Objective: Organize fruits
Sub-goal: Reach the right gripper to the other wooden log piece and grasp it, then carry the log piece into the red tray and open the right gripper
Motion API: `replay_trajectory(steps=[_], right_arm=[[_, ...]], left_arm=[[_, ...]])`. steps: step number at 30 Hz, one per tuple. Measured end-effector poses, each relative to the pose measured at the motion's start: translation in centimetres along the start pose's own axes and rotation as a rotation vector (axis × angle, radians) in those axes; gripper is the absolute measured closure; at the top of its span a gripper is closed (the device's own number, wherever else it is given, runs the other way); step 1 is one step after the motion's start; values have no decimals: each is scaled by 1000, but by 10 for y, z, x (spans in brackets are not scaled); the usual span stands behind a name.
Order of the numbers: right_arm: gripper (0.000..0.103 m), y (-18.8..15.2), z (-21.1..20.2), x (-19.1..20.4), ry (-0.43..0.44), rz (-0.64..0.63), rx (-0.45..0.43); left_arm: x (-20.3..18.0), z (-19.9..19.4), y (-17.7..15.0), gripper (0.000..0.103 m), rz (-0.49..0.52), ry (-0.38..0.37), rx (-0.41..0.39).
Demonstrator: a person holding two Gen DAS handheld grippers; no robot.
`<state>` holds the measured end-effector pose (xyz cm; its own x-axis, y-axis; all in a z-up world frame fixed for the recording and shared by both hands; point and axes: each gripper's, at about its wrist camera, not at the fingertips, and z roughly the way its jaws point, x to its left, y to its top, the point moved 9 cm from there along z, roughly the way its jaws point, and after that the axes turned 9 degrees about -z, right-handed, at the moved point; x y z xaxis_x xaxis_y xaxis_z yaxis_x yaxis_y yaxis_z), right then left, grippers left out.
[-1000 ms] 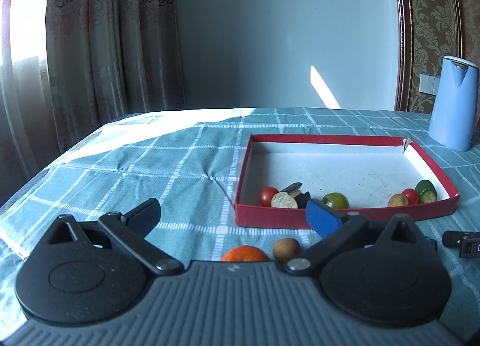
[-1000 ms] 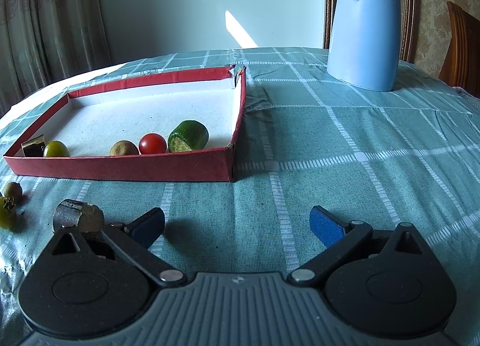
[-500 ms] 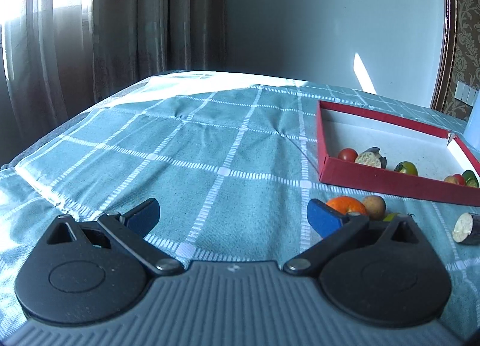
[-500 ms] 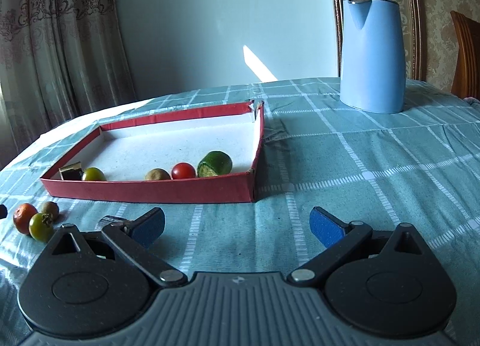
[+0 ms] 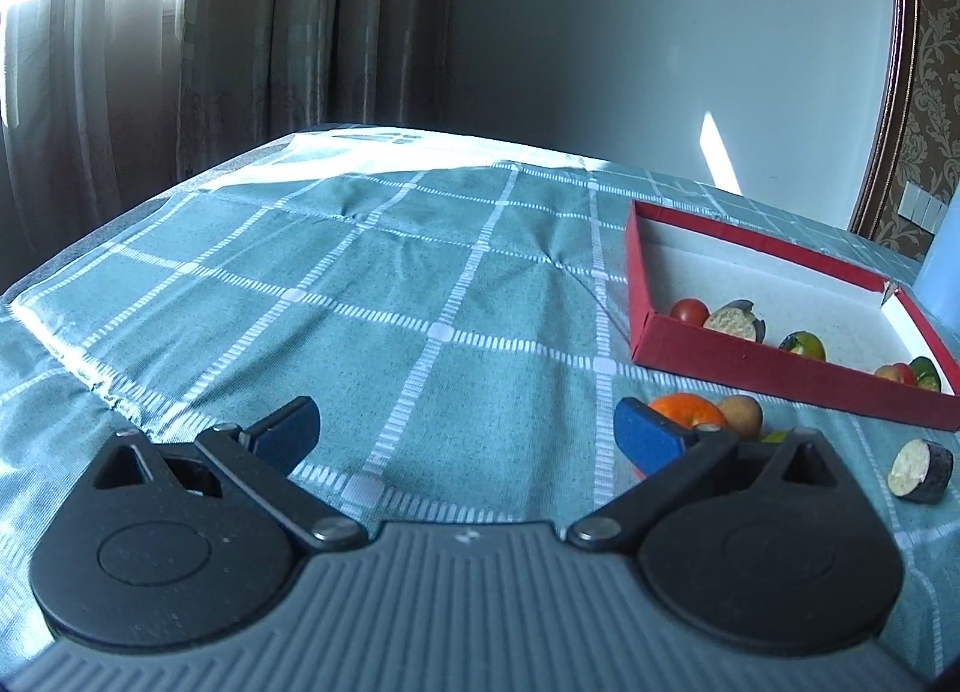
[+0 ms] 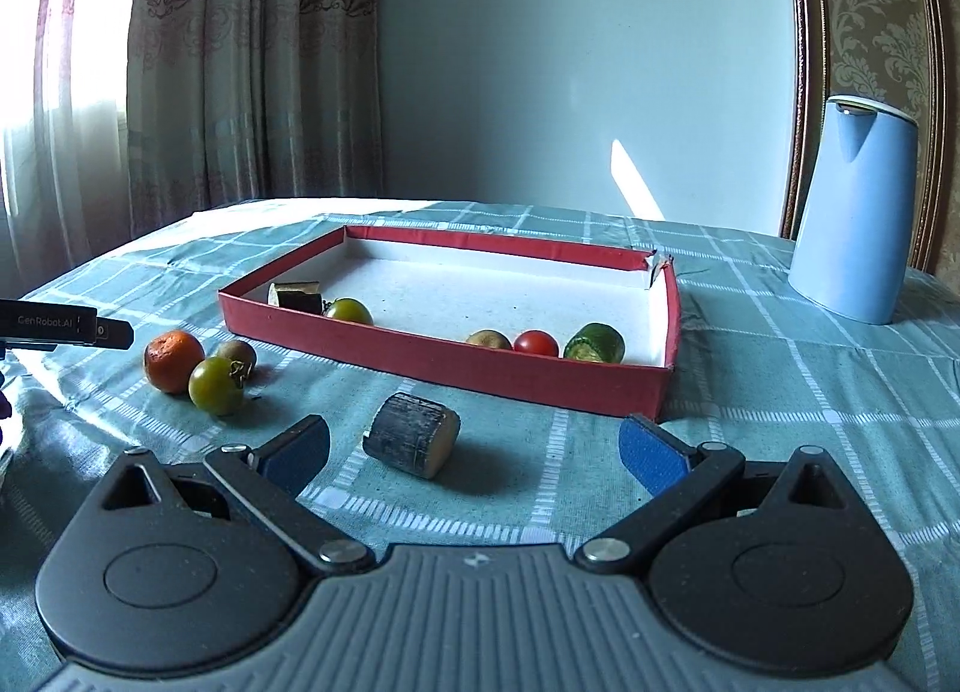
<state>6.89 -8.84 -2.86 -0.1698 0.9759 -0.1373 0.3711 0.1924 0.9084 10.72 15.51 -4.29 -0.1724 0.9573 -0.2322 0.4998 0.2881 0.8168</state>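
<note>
Both jaws spread, four fruits (image 6: pixel 174 361) outside tray (image 6: pixel 444 355), five inside

A blue kettle (image 6: pixel 852 212) stands on the desk's teal checked cloth (image 5: pixel 360 296). Patterned curtains (image 6: pixel 240 62) hang behind, beside a pale wall (image 6: pixel 570 62).
</note>
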Motion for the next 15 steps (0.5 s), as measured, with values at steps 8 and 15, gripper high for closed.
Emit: replay_trajectory(steps=[8,15], right_arm=[[0,5,30,2,14,15,59],[55,-4,48,11,80,26,164]], left_arm=[[-1,0,0,0,-4,-16,1],[-2,0,0,0,-1,-18,3]])
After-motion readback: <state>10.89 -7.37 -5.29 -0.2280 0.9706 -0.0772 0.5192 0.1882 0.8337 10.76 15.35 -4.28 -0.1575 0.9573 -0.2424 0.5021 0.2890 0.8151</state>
